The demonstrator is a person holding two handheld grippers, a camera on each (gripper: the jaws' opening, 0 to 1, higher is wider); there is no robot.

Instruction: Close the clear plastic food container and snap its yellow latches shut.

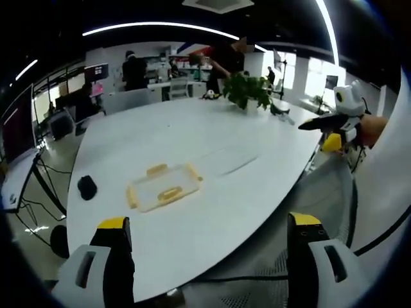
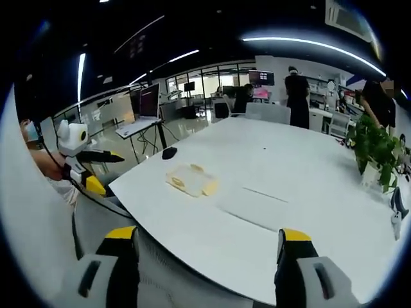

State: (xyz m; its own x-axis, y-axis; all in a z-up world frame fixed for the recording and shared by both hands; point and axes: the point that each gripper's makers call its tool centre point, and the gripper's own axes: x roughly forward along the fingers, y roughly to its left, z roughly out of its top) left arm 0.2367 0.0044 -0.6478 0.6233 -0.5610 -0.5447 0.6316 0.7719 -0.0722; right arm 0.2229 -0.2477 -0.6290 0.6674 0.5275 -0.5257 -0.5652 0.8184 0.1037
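We saw the clear rectangular plastic food container lying flat on the large white tabletop, near the tabletop's curved near edge. In the left gripper view its long axis ran from about 8 o'clock to 2 o'clock, and yellow latches showed along its sides, one on the far long side, one on the near long side and one at each short end. In the right gripper view the same container lay toward 10 o'clock from the picture's centre, close to the tabletop's left edge. We could not tell whether the lid was seated or the latches snapped.

A small black rounded object sat on the tabletop at 9 o'clock from the container, apart from it. A green potted plant stood well beyond it at the far side. The wide stretch of tabletop between the container and the plant was bare.

The left hand-held gripper was off the tabletop at its near edge, jaws spread wide and holding nothing. The right hand-held gripper was likewise short of the edge, jaws wide apart and released. Each also appeared in the other's view, held in a hand beside the tabletop.

We could read no writing or label on anything.
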